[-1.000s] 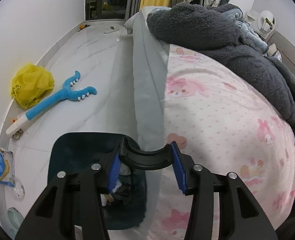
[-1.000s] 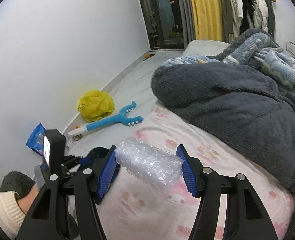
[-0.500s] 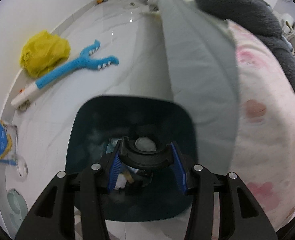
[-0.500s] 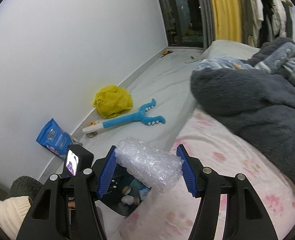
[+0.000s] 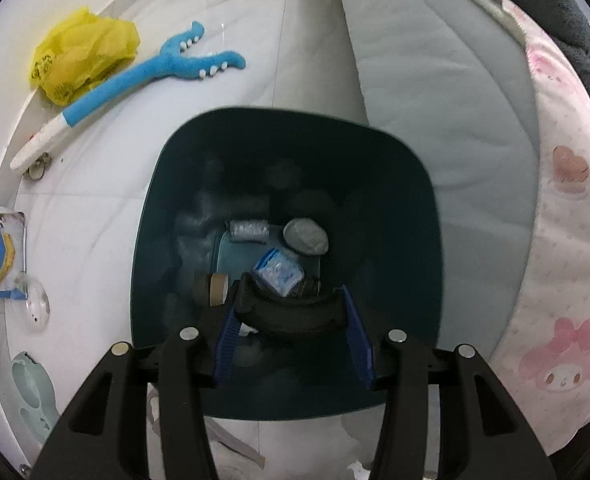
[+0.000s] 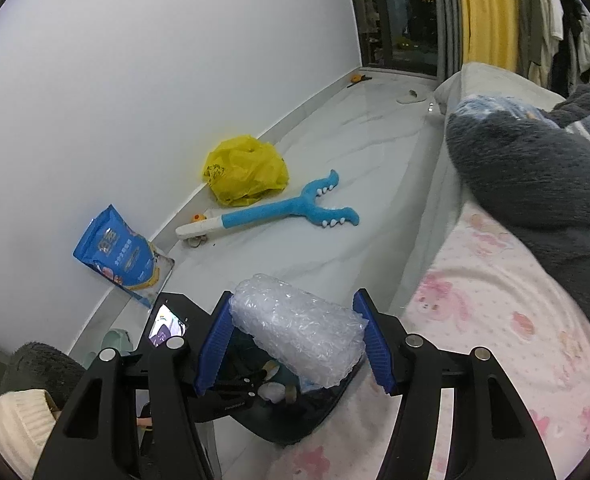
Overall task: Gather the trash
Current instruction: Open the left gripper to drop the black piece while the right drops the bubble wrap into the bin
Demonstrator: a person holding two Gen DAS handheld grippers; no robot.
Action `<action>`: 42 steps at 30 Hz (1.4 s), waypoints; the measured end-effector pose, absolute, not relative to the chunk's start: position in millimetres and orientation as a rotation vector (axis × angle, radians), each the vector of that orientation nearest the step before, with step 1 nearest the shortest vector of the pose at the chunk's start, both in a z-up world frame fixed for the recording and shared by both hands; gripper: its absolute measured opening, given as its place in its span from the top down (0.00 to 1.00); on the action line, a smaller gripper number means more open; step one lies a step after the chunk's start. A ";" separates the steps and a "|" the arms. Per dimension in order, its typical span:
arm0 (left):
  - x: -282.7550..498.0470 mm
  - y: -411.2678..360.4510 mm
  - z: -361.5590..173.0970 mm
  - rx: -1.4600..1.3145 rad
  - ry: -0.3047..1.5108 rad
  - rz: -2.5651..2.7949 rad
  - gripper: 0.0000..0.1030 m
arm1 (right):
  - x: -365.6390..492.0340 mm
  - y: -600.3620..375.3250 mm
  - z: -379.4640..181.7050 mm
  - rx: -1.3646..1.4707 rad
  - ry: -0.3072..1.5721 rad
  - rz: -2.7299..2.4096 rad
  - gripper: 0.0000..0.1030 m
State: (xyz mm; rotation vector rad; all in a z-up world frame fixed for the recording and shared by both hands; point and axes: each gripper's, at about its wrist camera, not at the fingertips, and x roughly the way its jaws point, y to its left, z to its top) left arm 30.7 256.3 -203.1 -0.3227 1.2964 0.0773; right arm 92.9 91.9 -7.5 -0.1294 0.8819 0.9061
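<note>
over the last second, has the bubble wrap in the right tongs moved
Yes. The bubble wrap, clamped in the right tongs, has swung left off the pink bedsheet and now hangs over the dark bin beside the bed.

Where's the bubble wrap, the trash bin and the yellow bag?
bubble wrap (image 6: pixel 299 328): right wrist view, middle of the roll.
trash bin (image 5: pixel 427 216): left wrist view, right inner wall.
yellow bag (image 6: pixel 245 170): right wrist view, middle of the crumpled plastic.
</note>
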 end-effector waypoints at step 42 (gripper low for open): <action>-18.3 303.9 -47.7 -0.252 0.780 0.131 0.04 | 94.8 166.7 -145.4 -0.317 1.181 0.825 0.39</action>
